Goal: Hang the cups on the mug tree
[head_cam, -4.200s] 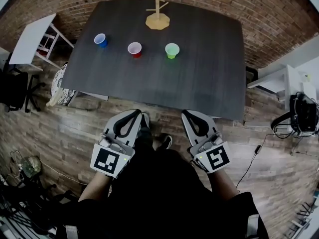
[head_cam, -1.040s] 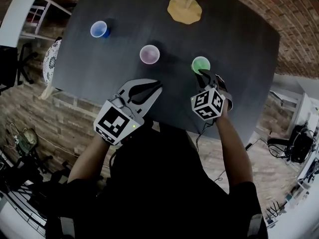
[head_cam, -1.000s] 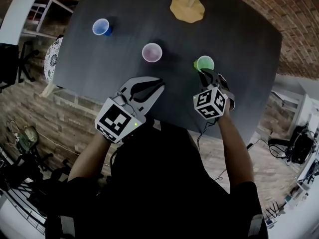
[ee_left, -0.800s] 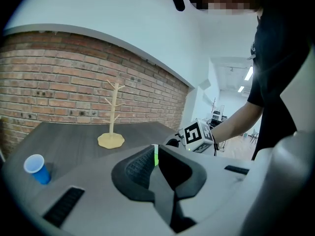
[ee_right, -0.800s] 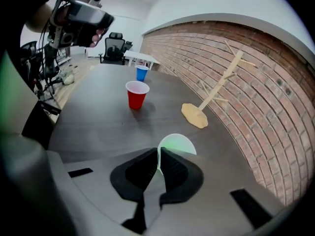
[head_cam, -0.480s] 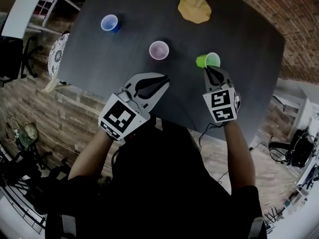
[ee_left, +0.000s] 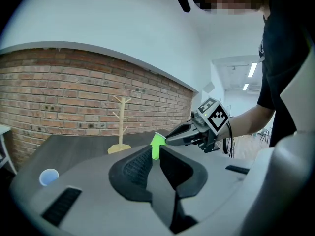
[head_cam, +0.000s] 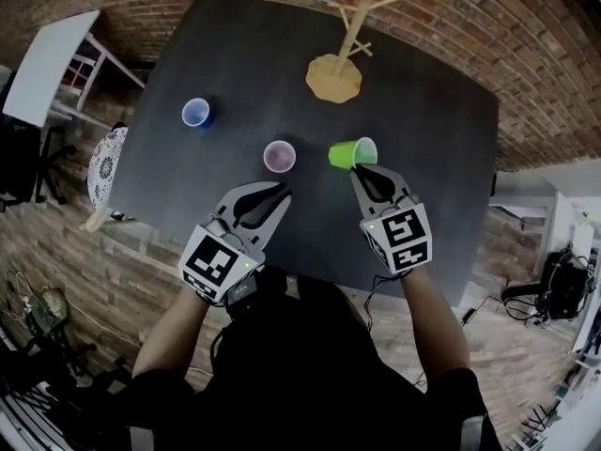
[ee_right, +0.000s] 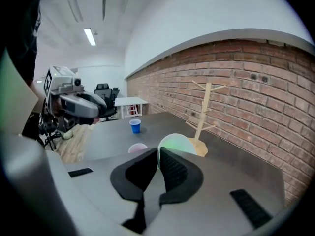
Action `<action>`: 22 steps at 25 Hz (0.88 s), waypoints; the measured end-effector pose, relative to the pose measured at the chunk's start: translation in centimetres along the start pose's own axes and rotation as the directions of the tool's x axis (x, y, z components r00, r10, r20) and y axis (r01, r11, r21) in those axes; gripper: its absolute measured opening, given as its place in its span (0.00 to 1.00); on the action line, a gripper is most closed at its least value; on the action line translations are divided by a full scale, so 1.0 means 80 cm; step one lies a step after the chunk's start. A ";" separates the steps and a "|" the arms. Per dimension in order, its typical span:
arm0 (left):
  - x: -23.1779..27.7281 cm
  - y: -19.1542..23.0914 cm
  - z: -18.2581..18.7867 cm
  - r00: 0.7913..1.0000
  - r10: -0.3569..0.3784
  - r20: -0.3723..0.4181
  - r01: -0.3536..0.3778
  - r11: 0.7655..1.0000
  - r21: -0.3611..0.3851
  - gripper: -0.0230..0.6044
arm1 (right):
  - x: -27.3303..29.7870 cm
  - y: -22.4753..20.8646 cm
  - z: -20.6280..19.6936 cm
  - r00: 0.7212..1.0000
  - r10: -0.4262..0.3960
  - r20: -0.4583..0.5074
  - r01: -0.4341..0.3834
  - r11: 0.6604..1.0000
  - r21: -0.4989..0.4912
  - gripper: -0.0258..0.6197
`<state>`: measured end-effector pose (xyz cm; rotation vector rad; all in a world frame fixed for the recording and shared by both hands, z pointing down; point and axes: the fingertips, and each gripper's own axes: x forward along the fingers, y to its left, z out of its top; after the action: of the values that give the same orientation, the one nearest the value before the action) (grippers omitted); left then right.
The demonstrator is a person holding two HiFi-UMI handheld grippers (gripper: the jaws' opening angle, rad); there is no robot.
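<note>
My right gripper [head_cam: 362, 169] is shut on the rim of the green cup [head_cam: 351, 153], which hangs tipped on its side above the dark table [head_cam: 423, 158]. In the right gripper view the green cup's [ee_right: 177, 144] rim sits between the pads. The wooden mug tree [head_cam: 334, 75] stands bare at the far side. A pink cup [head_cam: 279, 156] and a blue cup [head_cam: 195, 113] stand upright on the table. My left gripper [head_cam: 280, 192] hovers near the pink cup, its jaws nearly together and just starting to part, with nothing between them.
A brick wall runs behind the table's far edge. A white side table [head_cam: 47, 64] stands off the left end, and a white desk [ee_right: 130, 102] with an office chair [ee_right: 103, 90] lies beyond it. The table's near edge is just in front of me.
The right gripper has lifted the green cup off the table and tipped it sideways. The left gripper has stayed low near the front of the table.
</note>
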<state>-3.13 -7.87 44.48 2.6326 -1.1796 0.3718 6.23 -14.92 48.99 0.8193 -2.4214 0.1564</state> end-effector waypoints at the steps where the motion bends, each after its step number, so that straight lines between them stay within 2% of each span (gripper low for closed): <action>1: -0.001 0.003 0.003 1.000 0.004 0.003 -0.004 1.000 -0.001 0.11 | -0.003 0.002 0.010 1.000 0.011 0.026 -0.011 1.000 0.021 0.10; 4: -0.002 0.012 0.016 1.000 0.012 0.013 -0.012 1.000 0.006 0.25 | -0.013 0.006 0.040 0.991 0.055 0.124 -0.071 0.989 0.129 0.10; 8: -0.002 0.025 0.040 0.999 0.017 0.038 -0.018 0.999 0.027 0.34 | -0.032 0.008 0.081 0.953 0.112 0.283 -0.195 0.938 0.287 0.10; 12: -0.002 0.045 0.064 0.996 -0.003 0.086 0.004 1.000 -0.013 0.36 | -0.049 0.007 0.123 0.896 0.132 0.425 -0.310 0.871 0.382 0.10; 19: 0.004 0.070 0.105 0.983 -0.062 0.173 0.083 0.989 -0.119 0.37 | -0.071 0.014 0.181 0.770 0.150 0.621 -0.506 0.736 0.450 0.10; 22: 0.005 0.074 0.120 0.973 -0.105 0.206 0.134 0.982 -0.131 0.37 | -0.072 0.017 0.196 0.734 0.134 0.665 -0.544 0.703 0.458 0.10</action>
<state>-6.04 -14.94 36.17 2.6441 -1.0511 0.0009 1.62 -15.24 32.84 0.7044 -3.1756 1.0853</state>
